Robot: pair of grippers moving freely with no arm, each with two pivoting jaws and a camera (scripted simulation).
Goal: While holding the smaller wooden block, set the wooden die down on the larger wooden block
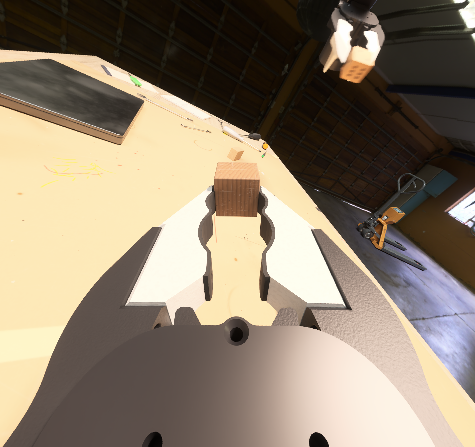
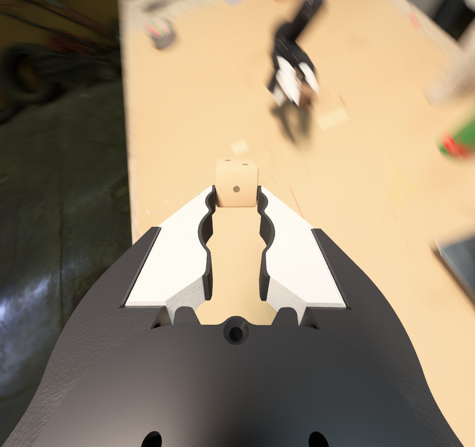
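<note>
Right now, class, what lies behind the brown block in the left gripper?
A paler wooden block sits on the table just beyond the brown block, with a screwdriver farther back. The table patch directly behind it is covered.

**Count on the bench**

Two grippers: left gripper (image 1: 236,190) and right gripper (image 2: 236,190). Two wooden blocks: one darker block (image 1: 236,190) and one pale block (image 1: 235,153). One wooden die (image 2: 236,185). One dark slab (image 1: 64,95). One pallet jack (image 1: 385,223) (on the floor).
</note>
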